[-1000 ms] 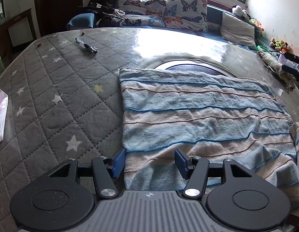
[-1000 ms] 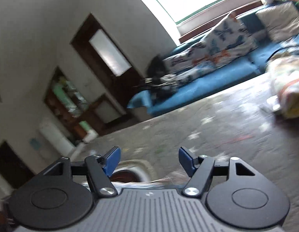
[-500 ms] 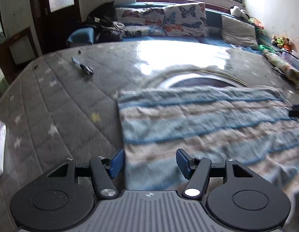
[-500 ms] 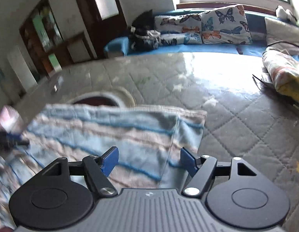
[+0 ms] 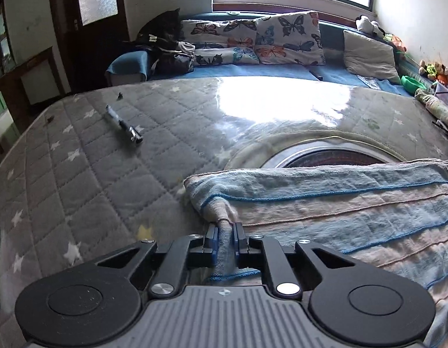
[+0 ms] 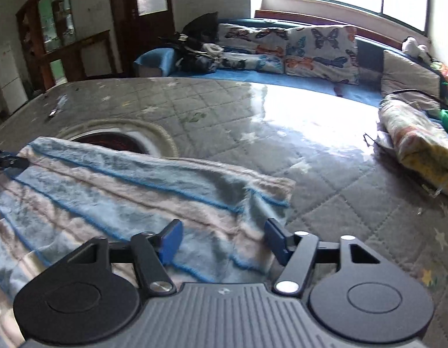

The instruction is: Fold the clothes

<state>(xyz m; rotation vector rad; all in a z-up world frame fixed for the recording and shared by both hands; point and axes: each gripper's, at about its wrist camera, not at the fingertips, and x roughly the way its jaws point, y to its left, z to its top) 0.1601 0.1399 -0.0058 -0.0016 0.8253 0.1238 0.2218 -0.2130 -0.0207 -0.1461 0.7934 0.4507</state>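
On quilted bed (image 5: 87,191): left gripper (image 5: 225,239) clamped on striped towel (image 5: 325,203) corner at six o'clock, right gripper (image 6: 222,239) closing astride its edge, risking lopsided fold.

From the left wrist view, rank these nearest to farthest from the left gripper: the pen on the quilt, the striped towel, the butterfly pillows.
1. Striped towel: pinched in the left gripper at its near left corner.
2. Pen: farther off to the left, lying on the grey quilt.
3. Butterfly pillows: farthest, on the blue couch under the window.
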